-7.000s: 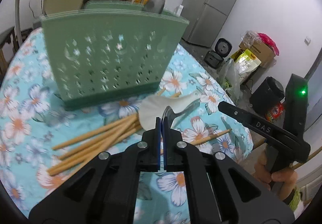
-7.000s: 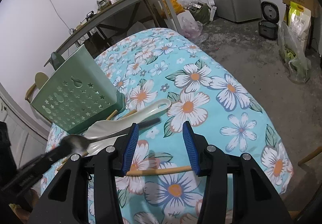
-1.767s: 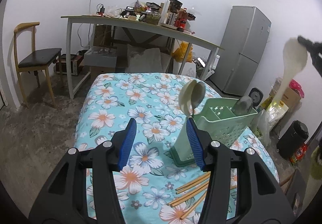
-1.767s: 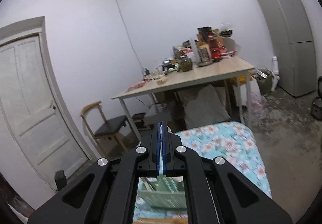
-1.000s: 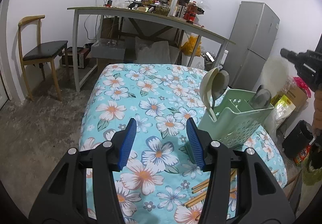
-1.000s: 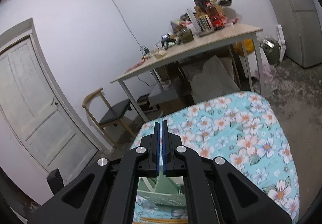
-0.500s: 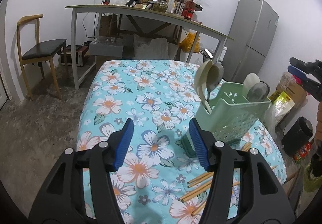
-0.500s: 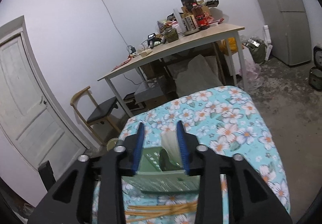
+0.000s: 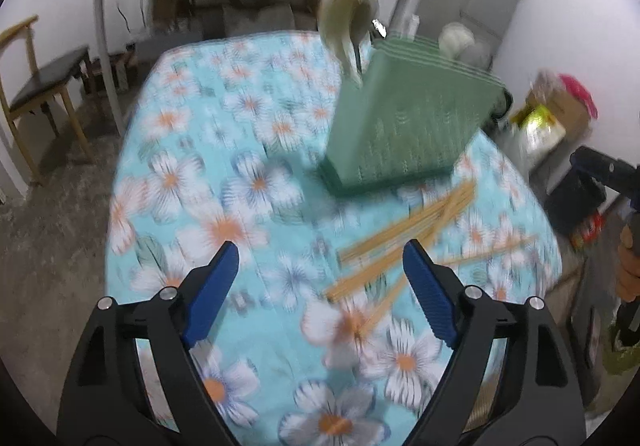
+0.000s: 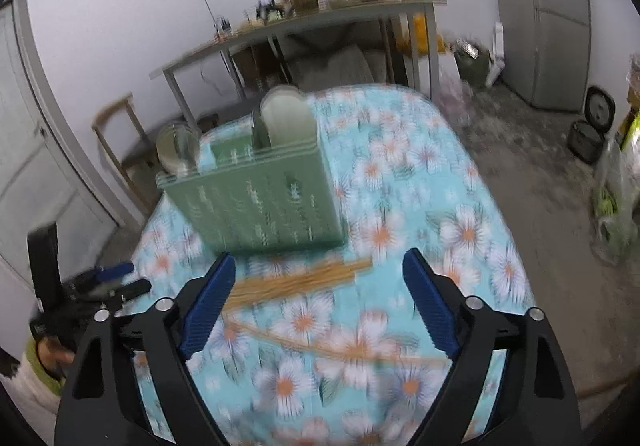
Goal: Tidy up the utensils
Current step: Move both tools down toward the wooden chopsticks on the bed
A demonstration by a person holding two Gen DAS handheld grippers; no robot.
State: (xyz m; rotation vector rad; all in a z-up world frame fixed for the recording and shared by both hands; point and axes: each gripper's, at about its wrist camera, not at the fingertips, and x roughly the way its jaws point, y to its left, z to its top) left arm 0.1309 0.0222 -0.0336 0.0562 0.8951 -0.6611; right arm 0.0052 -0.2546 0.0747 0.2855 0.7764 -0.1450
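A green perforated utensil holder (image 9: 408, 121) (image 10: 260, 201) stands on the floral tablecloth. Spoons and ladles stick up from it at its two ends (image 9: 348, 25) (image 10: 286, 117). A bundle of wooden chopsticks (image 9: 400, 242) (image 10: 296, 278) lies on the cloth in front of the holder, with one loose chopstick (image 10: 340, 346) nearer me. My left gripper (image 9: 318, 286) is wide open and empty above the cloth, short of the chopsticks. My right gripper (image 10: 318, 298) is wide open and empty above the chopsticks. Both views are motion-blurred.
The table's edge (image 9: 116, 181) drops to a concrete floor on the left. A wooden chair (image 9: 36, 93), a cluttered long desk (image 10: 304, 21) and a grey fridge (image 10: 548, 13) stand beyond. Bags and a black bin (image 9: 576, 201) sit to the right.
The right gripper opened, leaving the white ladle in the holder. Both grippers have opened wider and tilted down toward the chopsticks.
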